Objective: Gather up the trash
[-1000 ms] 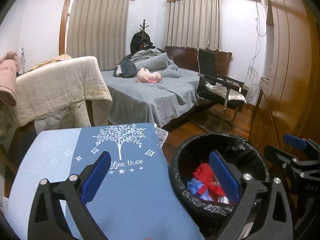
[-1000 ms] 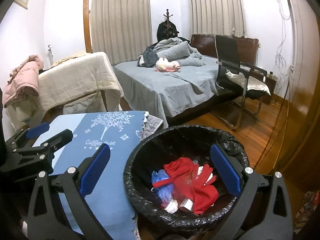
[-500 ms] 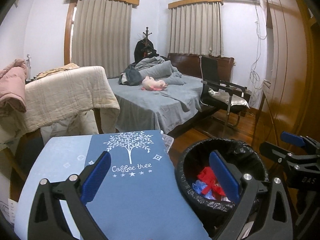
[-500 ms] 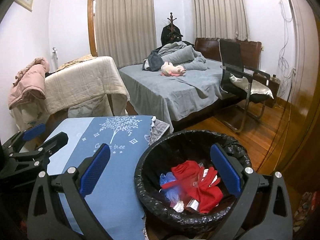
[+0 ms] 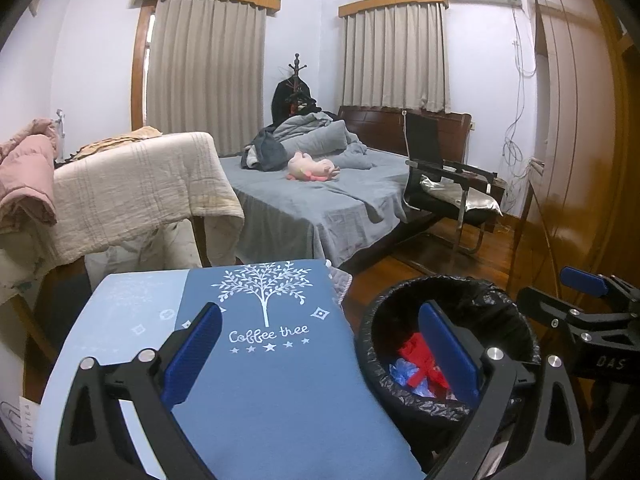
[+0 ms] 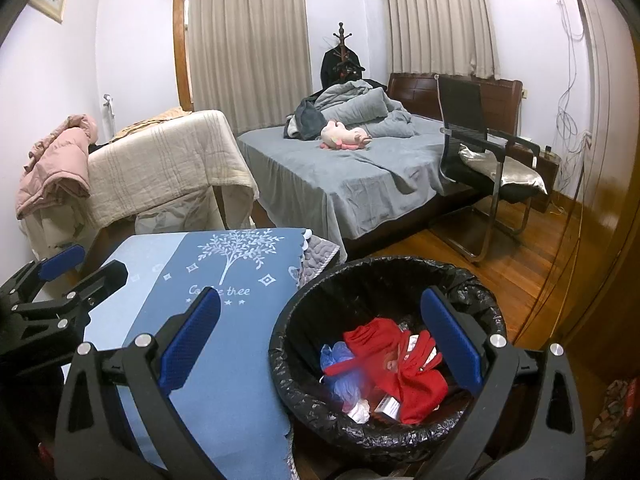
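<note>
While both the left tool (image 5: 320, 354) and right tool (image 6: 320, 336) gape empty, trash in the bin (image 6: 384, 432) may get overlooked as already collected.

Ahead stands a grey-sheeted bed (image 5: 320, 200) against pale lilac walls (image 5: 100, 60), beige pleated curtains (image 5: 204, 72) drawn. Right: black cantilever chair (image 6: 480, 152) on glossy wooden floor (image 6: 520, 252).

Left gripper (image 5: 320, 354), right gripper (image 6: 320, 340): black frames, blue pads, silver screws.
</note>
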A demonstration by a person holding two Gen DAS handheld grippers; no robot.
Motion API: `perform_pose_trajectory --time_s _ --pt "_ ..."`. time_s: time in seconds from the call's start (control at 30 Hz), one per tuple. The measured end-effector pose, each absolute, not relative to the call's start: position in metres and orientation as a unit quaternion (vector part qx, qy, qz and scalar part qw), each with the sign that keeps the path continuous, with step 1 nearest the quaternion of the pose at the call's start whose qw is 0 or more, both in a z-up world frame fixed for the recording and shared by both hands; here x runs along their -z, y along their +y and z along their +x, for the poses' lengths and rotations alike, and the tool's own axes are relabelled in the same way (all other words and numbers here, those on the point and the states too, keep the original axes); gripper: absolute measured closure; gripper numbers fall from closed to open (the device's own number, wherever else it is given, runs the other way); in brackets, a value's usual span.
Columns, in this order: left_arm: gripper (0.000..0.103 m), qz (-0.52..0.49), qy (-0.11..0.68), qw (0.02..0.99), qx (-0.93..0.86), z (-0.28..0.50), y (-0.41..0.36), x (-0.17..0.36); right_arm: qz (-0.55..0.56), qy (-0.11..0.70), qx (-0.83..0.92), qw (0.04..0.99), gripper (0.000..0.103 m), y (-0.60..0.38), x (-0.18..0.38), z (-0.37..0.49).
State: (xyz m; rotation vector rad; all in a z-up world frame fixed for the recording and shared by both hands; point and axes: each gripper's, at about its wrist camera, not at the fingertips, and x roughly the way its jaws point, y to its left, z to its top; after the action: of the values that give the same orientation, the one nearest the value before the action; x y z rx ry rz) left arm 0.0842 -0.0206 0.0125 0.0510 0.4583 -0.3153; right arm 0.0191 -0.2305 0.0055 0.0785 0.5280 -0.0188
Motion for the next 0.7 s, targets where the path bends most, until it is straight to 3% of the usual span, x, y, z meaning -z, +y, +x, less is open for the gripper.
perform_pose_trajectory --time_s 0.7 --pt "0.006 0.026 0.228 0.961 0.154 0.0845 -0.0191 -0.0123 0.039 0.261 0.009 0.964 0.005 -0.2308 -0.006 0.0196"
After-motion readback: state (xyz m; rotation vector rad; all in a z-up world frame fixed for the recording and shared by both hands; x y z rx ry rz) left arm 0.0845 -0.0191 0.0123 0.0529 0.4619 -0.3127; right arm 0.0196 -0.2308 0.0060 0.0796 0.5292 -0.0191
